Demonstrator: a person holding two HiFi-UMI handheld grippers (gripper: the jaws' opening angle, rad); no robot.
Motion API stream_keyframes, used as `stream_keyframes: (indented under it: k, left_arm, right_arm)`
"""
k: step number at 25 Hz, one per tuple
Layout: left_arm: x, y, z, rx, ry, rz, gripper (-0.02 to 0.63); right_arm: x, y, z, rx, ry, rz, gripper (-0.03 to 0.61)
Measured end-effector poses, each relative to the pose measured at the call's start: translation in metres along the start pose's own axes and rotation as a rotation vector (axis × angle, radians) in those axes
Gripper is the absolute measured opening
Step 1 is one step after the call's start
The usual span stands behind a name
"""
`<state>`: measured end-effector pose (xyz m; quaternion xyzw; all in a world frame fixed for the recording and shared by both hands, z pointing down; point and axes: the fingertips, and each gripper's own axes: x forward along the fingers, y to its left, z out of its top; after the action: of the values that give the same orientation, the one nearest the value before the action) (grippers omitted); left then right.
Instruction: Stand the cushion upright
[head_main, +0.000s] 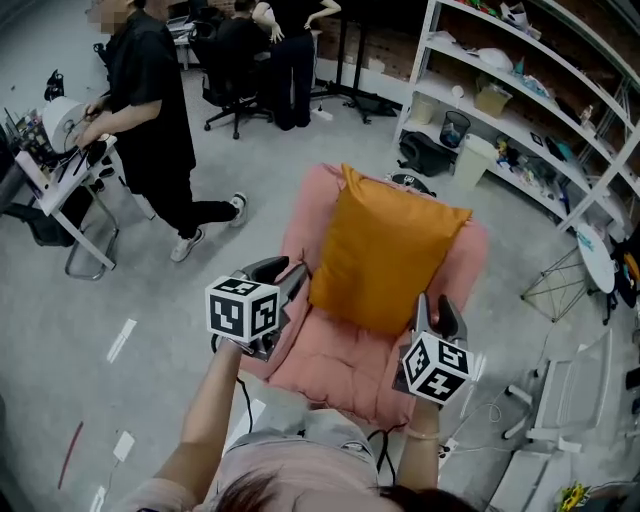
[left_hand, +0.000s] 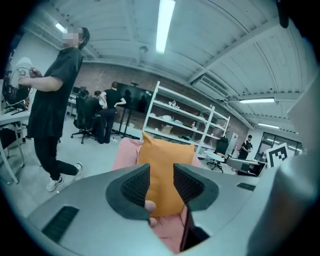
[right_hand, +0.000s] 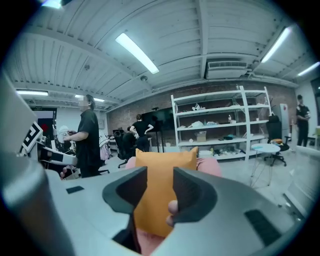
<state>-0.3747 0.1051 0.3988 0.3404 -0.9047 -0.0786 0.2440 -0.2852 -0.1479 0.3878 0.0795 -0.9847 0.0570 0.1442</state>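
Observation:
An orange cushion (head_main: 385, 250) stands upright on a pink armchair (head_main: 345, 365), leaning against its backrest. My left gripper (head_main: 293, 280) hovers off the chair's left arm, apart from the cushion. My right gripper (head_main: 428, 310) is beside the cushion's lower right corner, not touching it. In the left gripper view the cushion (left_hand: 161, 152) shows at a distance through the gap of the left gripper (left_hand: 161, 182), whose jaws are open with nothing in them. The right gripper (right_hand: 160, 189) is likewise open, with the cushion (right_hand: 162, 162) beyond it.
A person in black (head_main: 150, 110) stands at a white desk (head_main: 65, 185) on the left. White shelving (head_main: 530, 100) runs along the right, with a dark bag (head_main: 425, 152) and a bin (head_main: 473, 160) below. People and office chairs (head_main: 235, 60) are at the back. A small white table (head_main: 598, 250) stands right.

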Motion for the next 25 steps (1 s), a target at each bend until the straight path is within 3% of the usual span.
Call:
stream_keyframes:
  k: [19, 25]
  left_arm:
    - [-0.163, -0.015, -0.085, -0.110, -0.050, -0.016, 0.105]
    - [-0.206, -0.017, -0.104, -0.129, -0.069, -0.007, 0.084]
  right_arm:
    - [-0.165, 0.079, -0.034, -0.041, -0.064, 0.020, 0.069]
    - [-0.207, 0.100, -0.043, -0.070, -0.072, 0.023, 0.063]
